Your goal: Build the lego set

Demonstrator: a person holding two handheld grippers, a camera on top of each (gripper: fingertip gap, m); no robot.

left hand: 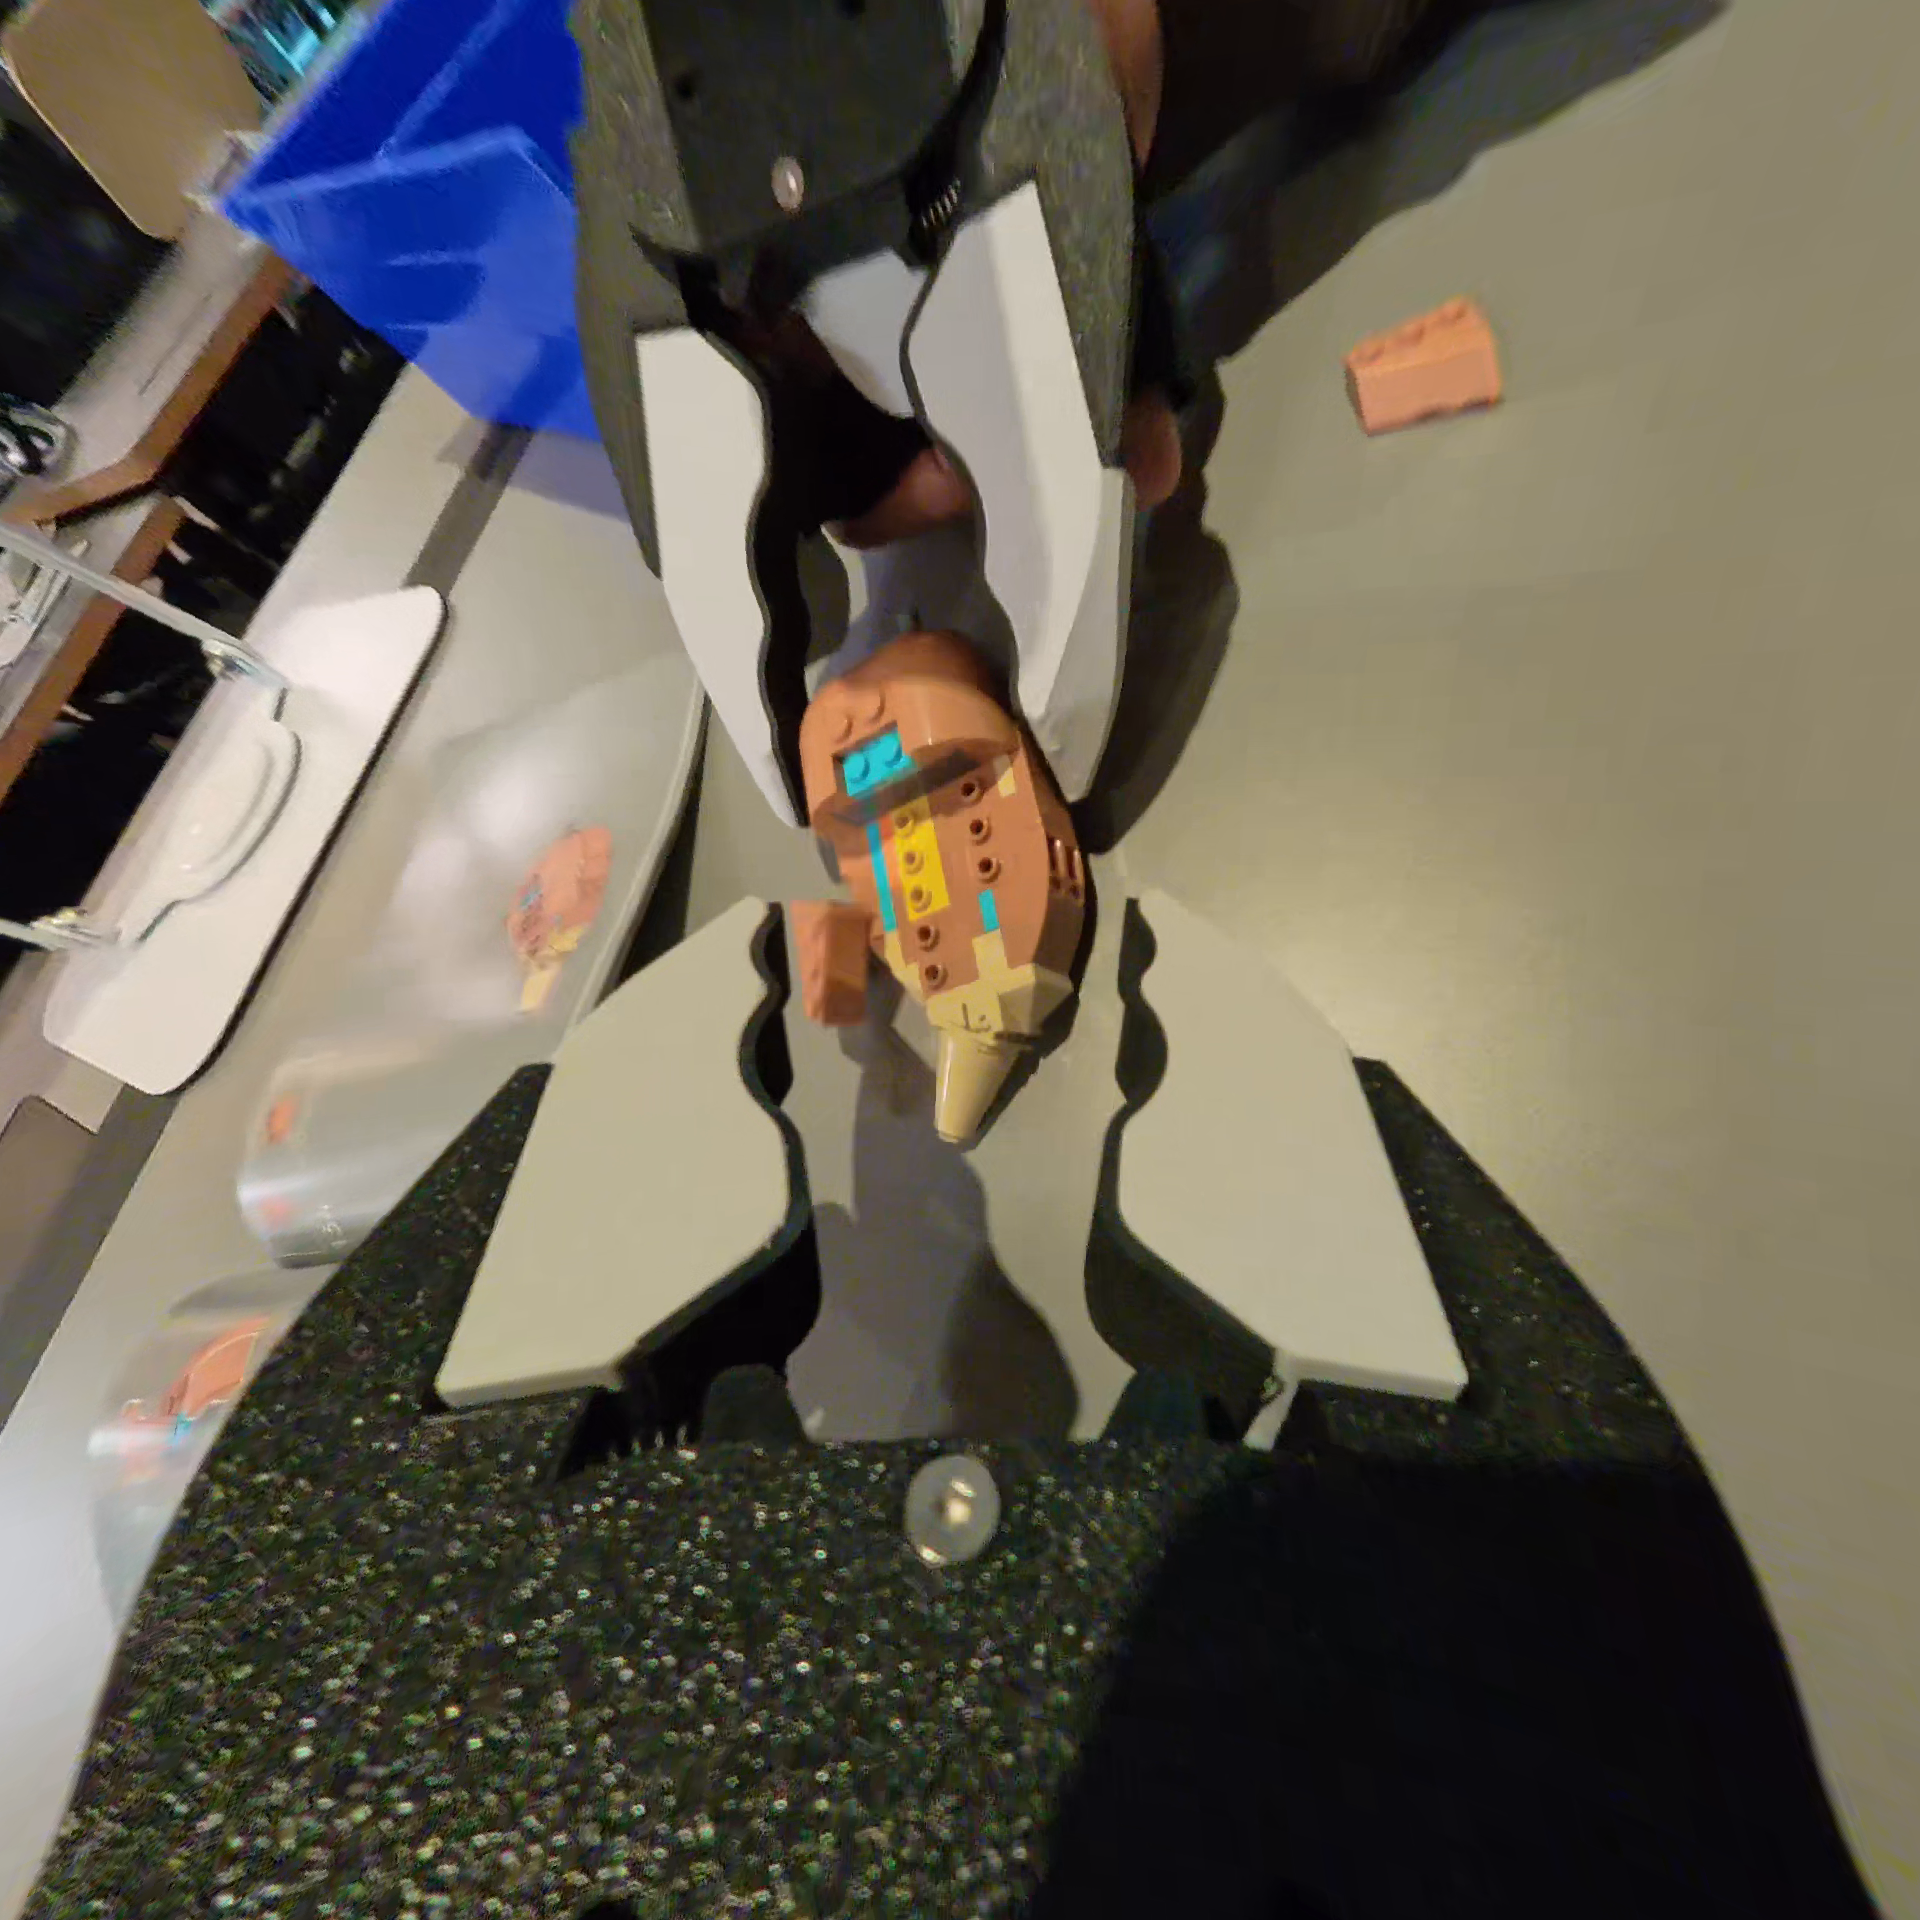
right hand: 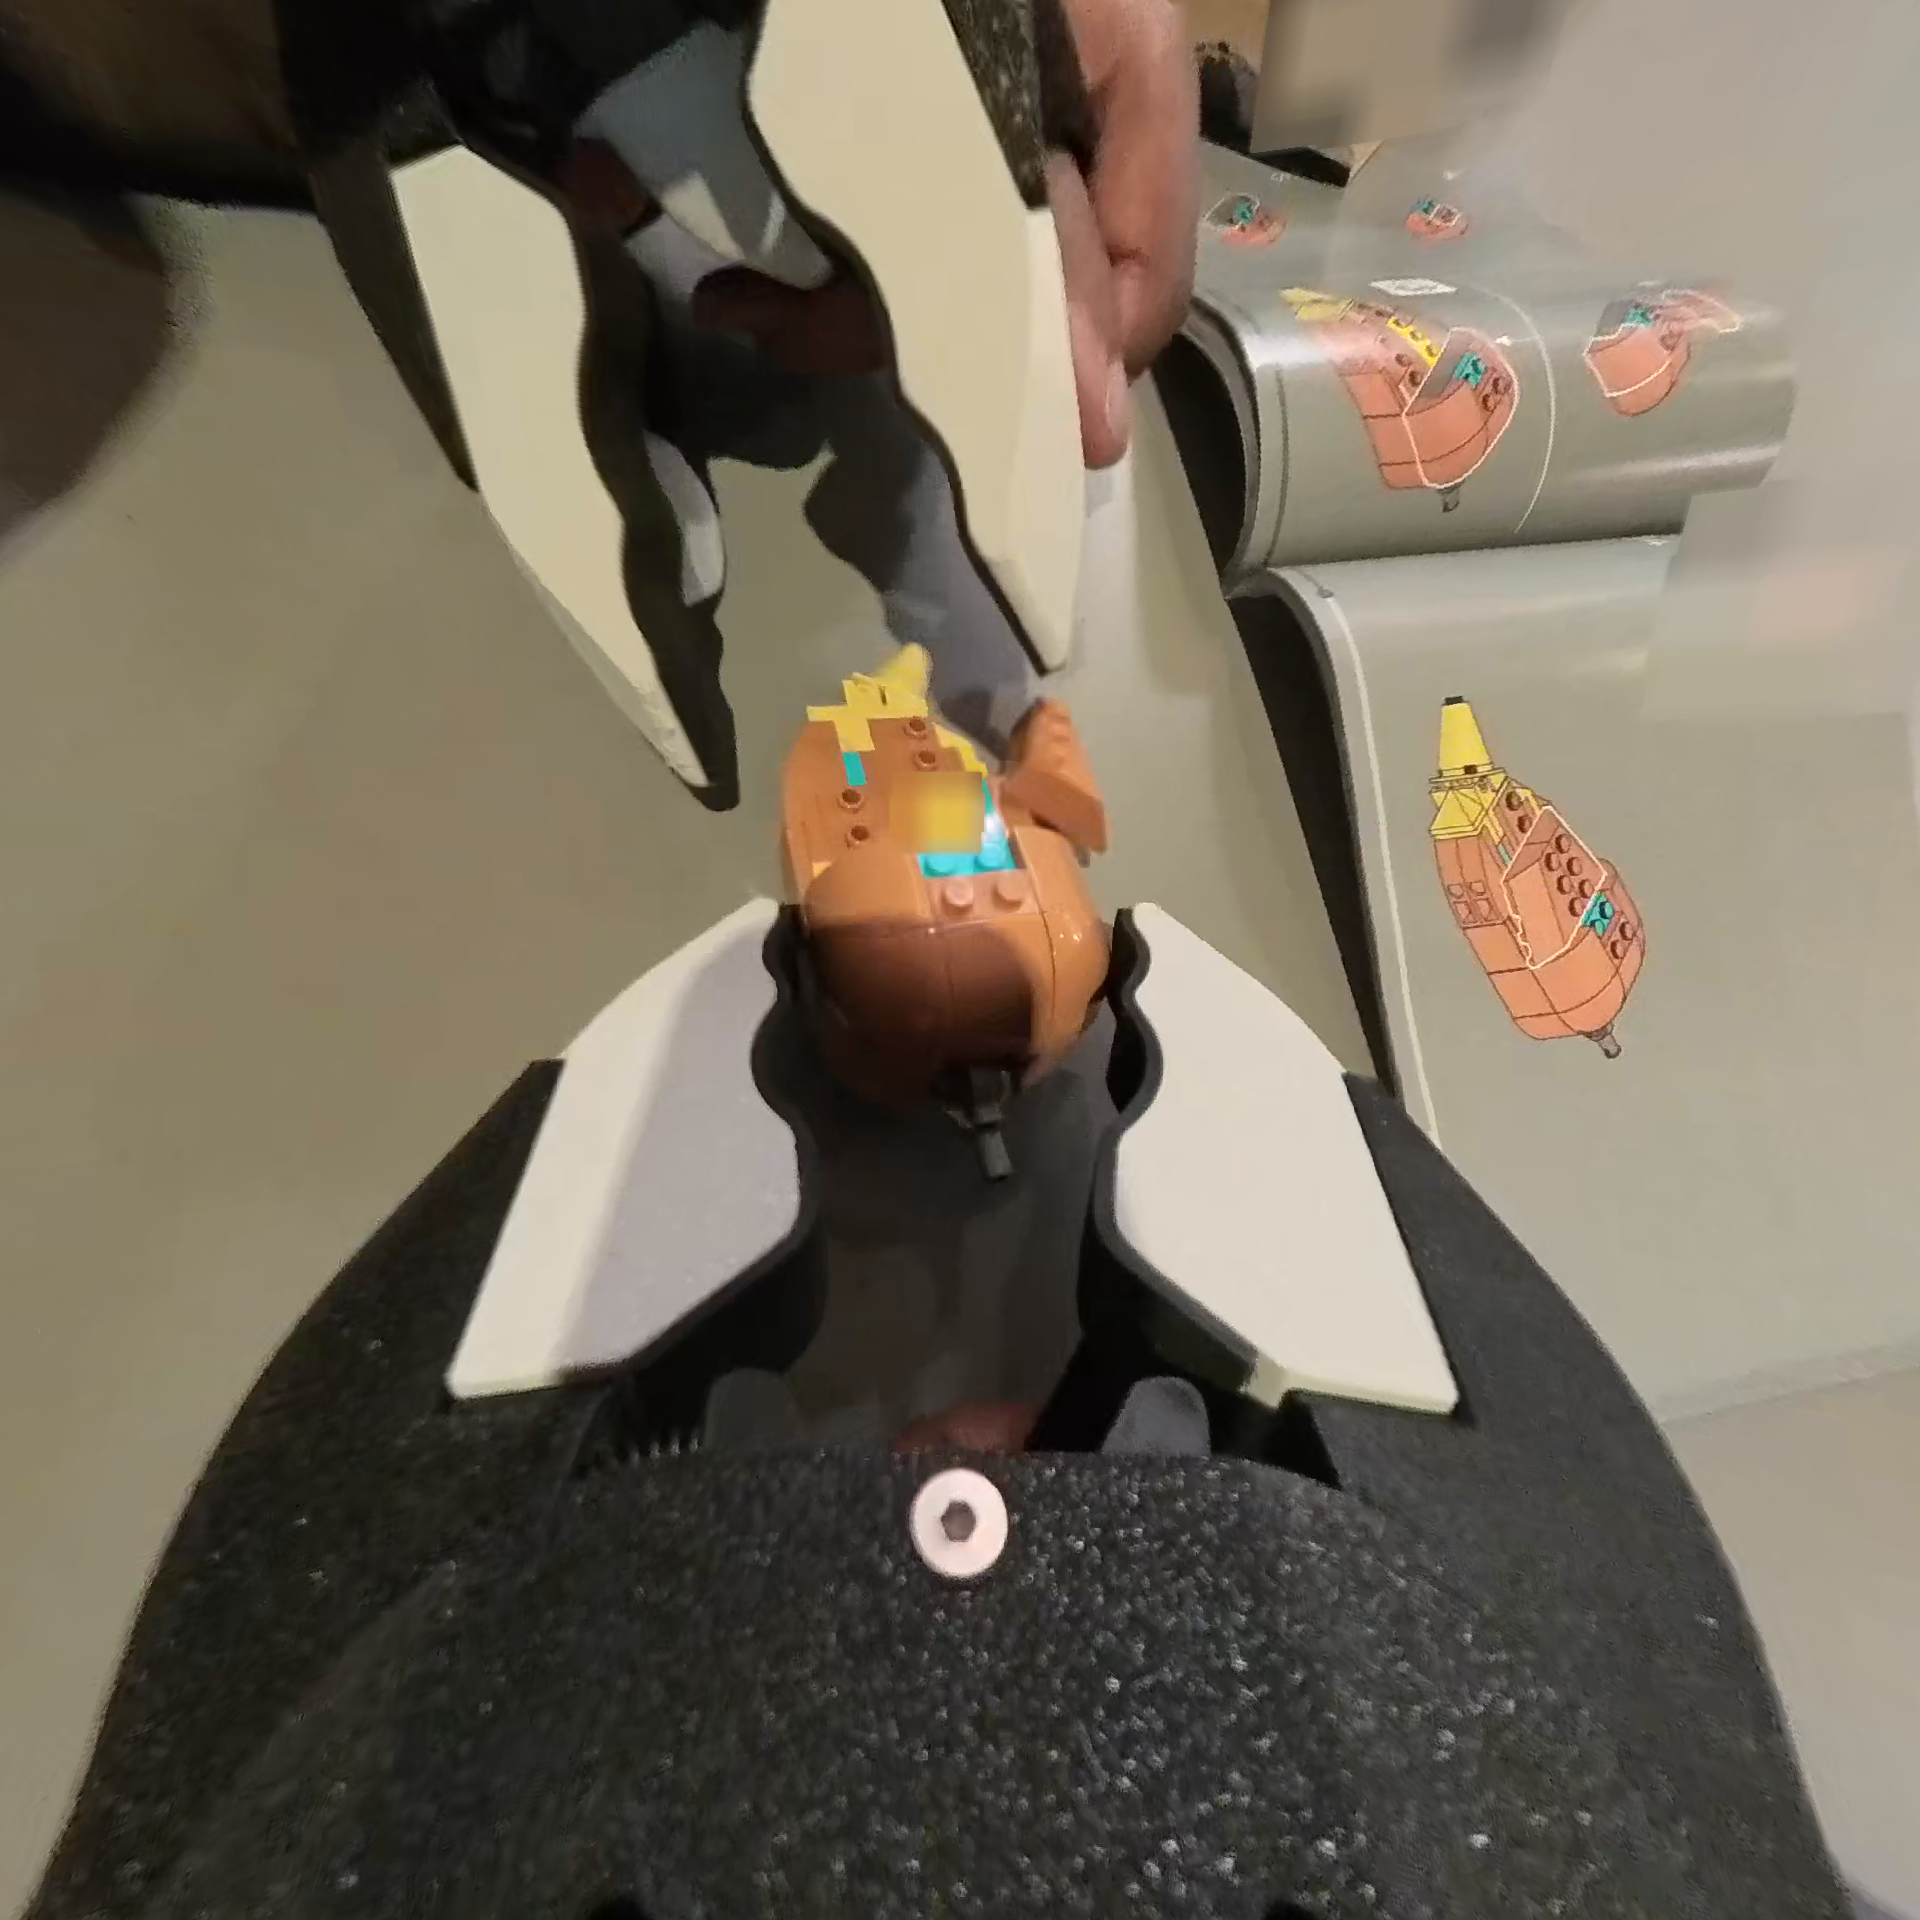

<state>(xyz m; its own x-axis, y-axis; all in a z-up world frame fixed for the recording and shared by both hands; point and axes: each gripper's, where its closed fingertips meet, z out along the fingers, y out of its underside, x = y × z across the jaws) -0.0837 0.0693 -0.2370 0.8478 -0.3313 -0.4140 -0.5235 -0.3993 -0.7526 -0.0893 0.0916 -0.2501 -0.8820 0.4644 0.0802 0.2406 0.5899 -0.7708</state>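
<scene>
My right gripper (right hand: 951, 971) clamps the brown lego model's (right hand: 914, 894) rounded end mid-frame; left gripper (left hand: 951, 914) jaws stand wide around its cone tip.

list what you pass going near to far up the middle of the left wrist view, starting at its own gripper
left gripper → tan cone tip of the lego model → brown lego model body → right gripper, closed around the model's rounded far end → a person's hand showing between its fingers
</scene>
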